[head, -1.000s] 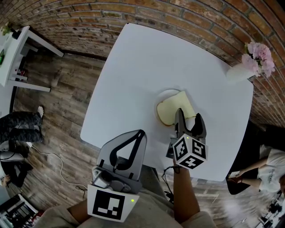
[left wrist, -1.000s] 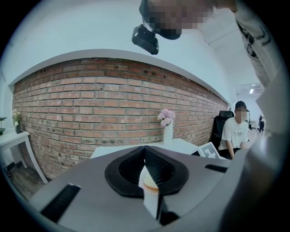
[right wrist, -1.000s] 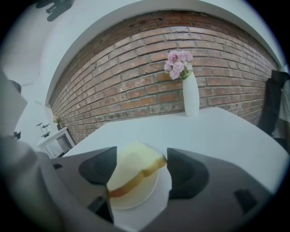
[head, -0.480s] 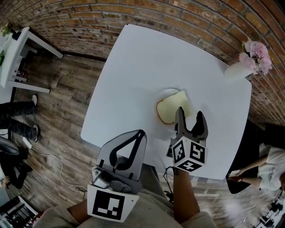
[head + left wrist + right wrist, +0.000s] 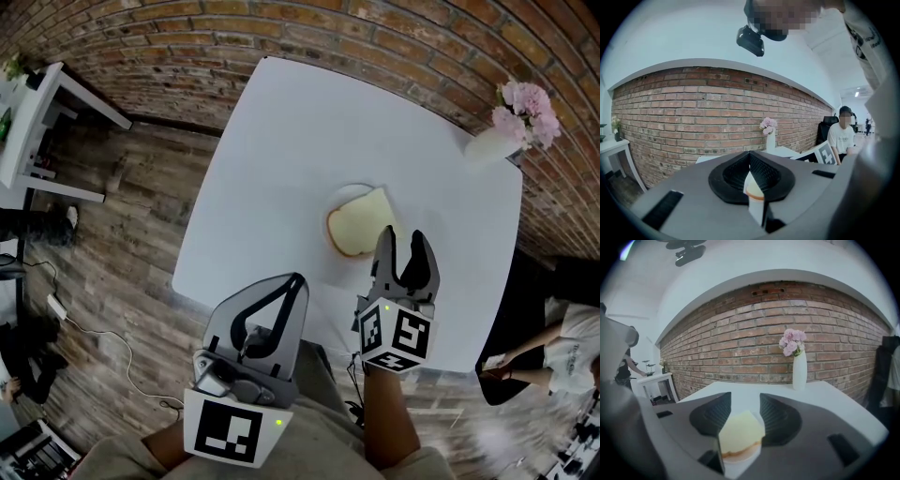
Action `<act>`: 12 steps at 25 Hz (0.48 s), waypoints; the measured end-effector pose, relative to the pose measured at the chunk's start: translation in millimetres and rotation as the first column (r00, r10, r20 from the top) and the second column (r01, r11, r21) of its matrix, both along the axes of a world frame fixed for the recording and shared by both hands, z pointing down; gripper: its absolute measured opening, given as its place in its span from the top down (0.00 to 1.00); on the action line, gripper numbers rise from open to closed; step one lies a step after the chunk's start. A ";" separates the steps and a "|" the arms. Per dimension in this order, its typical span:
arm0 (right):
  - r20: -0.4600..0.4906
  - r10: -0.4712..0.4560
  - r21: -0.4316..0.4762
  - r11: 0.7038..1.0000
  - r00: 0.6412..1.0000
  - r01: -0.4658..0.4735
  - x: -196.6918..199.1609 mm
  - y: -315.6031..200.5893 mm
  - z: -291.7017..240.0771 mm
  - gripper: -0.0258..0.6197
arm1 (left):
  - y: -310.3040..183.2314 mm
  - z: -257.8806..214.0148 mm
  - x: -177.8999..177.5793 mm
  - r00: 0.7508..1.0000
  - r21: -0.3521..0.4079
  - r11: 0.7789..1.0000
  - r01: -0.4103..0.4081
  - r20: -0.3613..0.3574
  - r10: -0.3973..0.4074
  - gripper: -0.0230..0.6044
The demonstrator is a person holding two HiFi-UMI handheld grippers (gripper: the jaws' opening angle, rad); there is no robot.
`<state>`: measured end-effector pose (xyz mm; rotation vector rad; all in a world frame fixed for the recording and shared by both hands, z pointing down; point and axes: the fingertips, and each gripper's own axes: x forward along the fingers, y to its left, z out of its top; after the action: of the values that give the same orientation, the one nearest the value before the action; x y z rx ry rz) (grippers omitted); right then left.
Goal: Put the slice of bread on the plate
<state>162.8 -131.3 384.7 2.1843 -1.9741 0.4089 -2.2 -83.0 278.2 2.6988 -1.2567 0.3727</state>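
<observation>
The right hand-held gripper point(image 5: 401, 246) has lifted off the bread slice point(image 5: 357, 226), its jaws just closing partway, empty; the slice lies on the plate point(image 5: 348, 193). Placement looks done.

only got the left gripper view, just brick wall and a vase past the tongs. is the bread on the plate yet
Observer: Yes. The head view shows the slice of bread lying flat on the plate, near the middle of the white table.
Operator: does the right one have hold of it
Observer: No. The right gripper hangs beside and above the slice. Its tongs are apart and have just been closing partway, with nothing gripped between them.
Operator: where's my left one
Observer: The left gripper is at the table's near edge, well short of the plate.
</observation>
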 end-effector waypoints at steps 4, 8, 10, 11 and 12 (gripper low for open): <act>-0.061 -0.002 0.053 0.999 0.998 0.005 -6.5 9.4 -25.4 0.78 | 7.9 -5.6 -1.0 1.000 0.011 1.000 -0.009 -0.010 0.009 0.95; -0.106 0.004 0.094 0.996 0.994 0.006 -12.8 22.0 -50.3 0.88 | 18.4 -11.5 0.0 1.000 0.023 0.999 -0.024 -0.018 0.024 0.95; -0.114 0.003 0.110 0.994 0.993 0.010 -17.0 28.9 -62.3 0.91 | 23.9 -14.8 -0.7 0.999 0.028 0.999 -0.029 -0.024 0.030 0.95; -0.115 -0.001 0.116 0.993 0.993 0.014 -19.6 32.5 -68.3 0.92 | 26.8 -16.3 -1.4 0.999 0.030 0.999 -0.032 -0.028 0.032 0.95; -0.116 -0.005 0.123 0.992 0.993 0.019 -22.1 36.6 -74.3 0.93 | 29.7 -17.7 -2.1 0.999 0.033 0.999 -0.034 -0.032 0.035 0.95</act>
<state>140.7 -94.8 310.4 2.2126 -1.9990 0.1581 -4.2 -53.3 260.4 2.7445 -1.2198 0.3137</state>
